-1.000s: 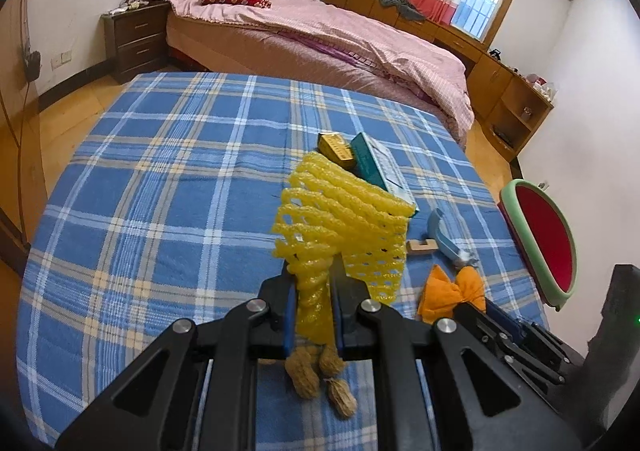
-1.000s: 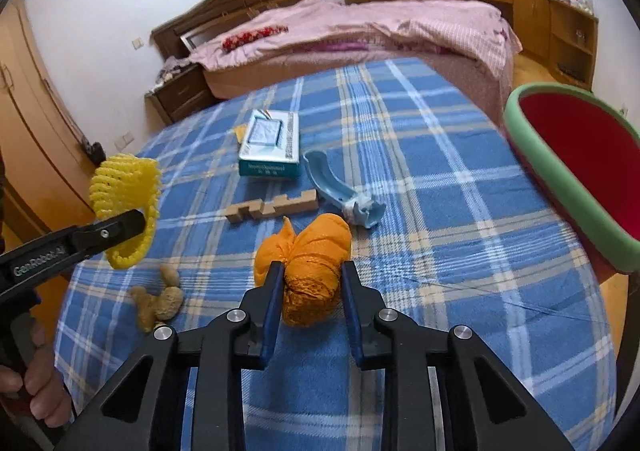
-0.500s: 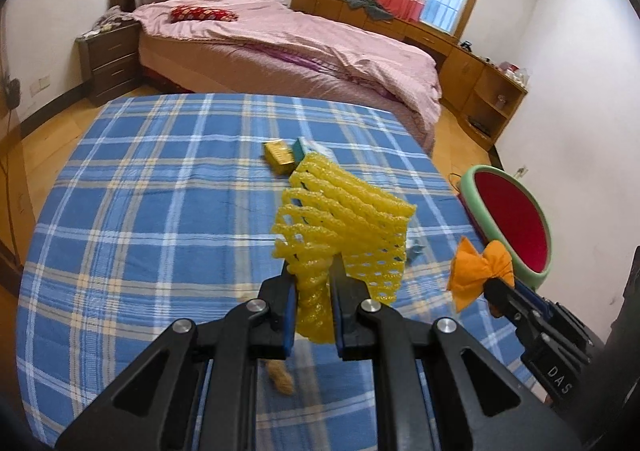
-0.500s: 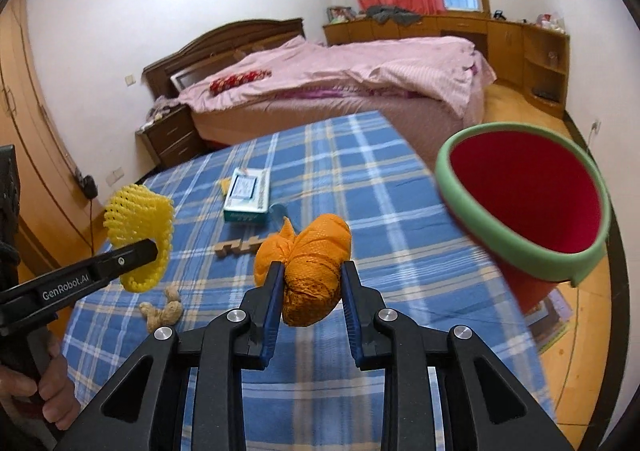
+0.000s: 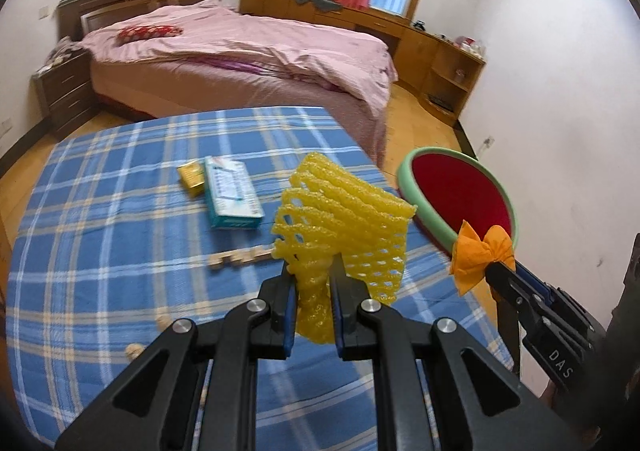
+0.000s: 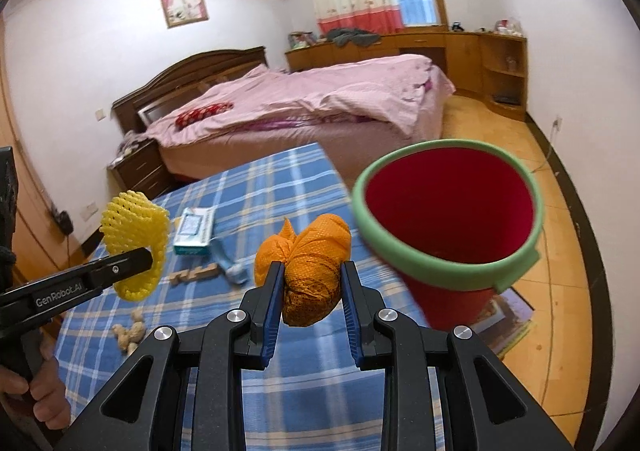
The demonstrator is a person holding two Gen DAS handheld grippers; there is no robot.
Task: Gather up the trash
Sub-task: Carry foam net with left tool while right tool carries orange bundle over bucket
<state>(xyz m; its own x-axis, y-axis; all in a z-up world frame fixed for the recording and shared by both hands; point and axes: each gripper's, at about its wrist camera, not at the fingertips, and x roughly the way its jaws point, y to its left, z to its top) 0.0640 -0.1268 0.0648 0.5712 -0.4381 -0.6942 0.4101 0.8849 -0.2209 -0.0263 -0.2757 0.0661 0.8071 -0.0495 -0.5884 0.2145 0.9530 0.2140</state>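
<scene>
Trash rides clear above the worktop: left tool clamps yellow foam net, right tool pinches orange wad beside the worktop's edge, near the red bin's rim.

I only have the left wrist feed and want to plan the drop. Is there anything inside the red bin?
Observer: The red bin looks empty; only its red inside shows in the right wrist view.
Operator: What is the right gripper holding?
Observer: The right gripper is shut on an orange mesh bundle, tied into a lump.
Operator: Any trash left on the table?
Observer: Peanut shells lie on the blue checked cloth, below the left gripper.
</scene>
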